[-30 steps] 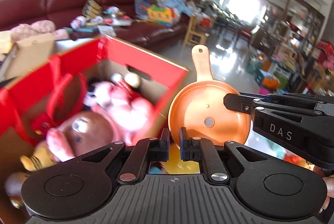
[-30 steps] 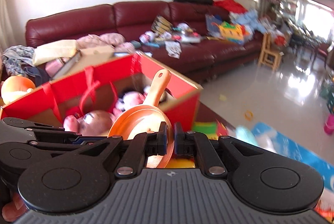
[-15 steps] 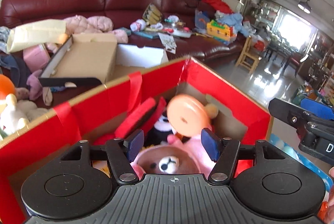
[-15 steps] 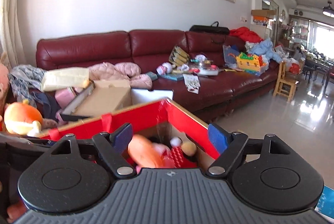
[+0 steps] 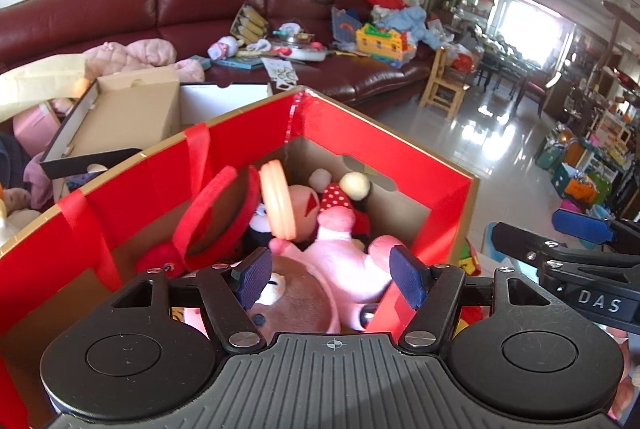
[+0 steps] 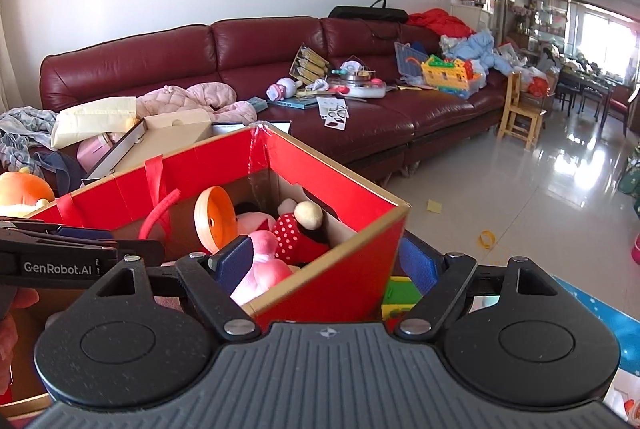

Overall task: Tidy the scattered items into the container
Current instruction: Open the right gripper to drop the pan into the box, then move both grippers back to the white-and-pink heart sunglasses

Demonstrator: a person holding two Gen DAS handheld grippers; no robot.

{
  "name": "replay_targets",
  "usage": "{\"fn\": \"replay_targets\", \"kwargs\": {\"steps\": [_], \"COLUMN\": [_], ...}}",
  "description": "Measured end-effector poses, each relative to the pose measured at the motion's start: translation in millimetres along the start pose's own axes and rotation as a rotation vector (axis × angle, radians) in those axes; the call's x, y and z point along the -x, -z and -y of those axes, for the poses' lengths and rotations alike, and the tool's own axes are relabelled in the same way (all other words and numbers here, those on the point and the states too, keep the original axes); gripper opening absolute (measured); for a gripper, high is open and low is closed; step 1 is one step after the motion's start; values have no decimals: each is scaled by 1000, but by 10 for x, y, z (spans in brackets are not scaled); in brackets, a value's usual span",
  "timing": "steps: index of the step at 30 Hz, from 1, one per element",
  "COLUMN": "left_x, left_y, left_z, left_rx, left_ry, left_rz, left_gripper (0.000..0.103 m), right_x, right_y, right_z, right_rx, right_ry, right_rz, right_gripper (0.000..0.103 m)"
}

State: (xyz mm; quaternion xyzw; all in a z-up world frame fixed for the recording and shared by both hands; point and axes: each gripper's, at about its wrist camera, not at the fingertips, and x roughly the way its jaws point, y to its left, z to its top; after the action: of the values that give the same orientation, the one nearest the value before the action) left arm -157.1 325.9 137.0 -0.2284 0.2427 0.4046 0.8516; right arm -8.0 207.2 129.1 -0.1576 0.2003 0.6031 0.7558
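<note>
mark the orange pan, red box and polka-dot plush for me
orange pan (image 5: pixel 278 205), left wrist view, on its rim.
red box (image 6: pixel 320 173), right wrist view, inner far wall.
polka-dot plush (image 6: pixel 289 234), right wrist view, spotted dress.

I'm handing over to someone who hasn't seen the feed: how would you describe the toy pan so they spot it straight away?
Find the big red box in front of the maroon sofa. Inside, among the plush toys, the orange toy pan stands on edge beside the pink plush. It is the only hard, round, smooth thing there; its neighbours are soft and furry.
</note>
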Motion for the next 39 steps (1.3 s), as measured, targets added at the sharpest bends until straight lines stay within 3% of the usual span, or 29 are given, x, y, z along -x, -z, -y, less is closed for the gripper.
{"fn": "replay_targets", "kwargs": {"steps": [11, 15, 18, 25, 31, 39], "left_x": [121, 58, 61, -48, -398, -681], "left_y": [288, 544, 790, 1332, 1722, 1904], "left_z": [596, 786, 980, 1226, 1006, 844], "left_rx": [-170, -229, -343, -474, -409, -390], "left_ry": [74, 129, 129, 200, 223, 209], "left_rz": [-15, -77, -74, -135, -218, -278], "left_gripper": [82, 82, 83, 83, 80, 80], "right_x": [183, 241, 249, 248, 140, -240], "right_y": [363, 648, 852, 1166, 1328, 1589], "right_z": [367, 521, 613, 721, 654, 517], "right_rx": [-67, -113, -149, -202, -199, -263], "right_ry": [47, 59, 68, 74, 23, -64], "right_rz": [-61, -115, -154, -210, -268, -410], "right_gripper": [84, 84, 84, 84, 76, 66]}}
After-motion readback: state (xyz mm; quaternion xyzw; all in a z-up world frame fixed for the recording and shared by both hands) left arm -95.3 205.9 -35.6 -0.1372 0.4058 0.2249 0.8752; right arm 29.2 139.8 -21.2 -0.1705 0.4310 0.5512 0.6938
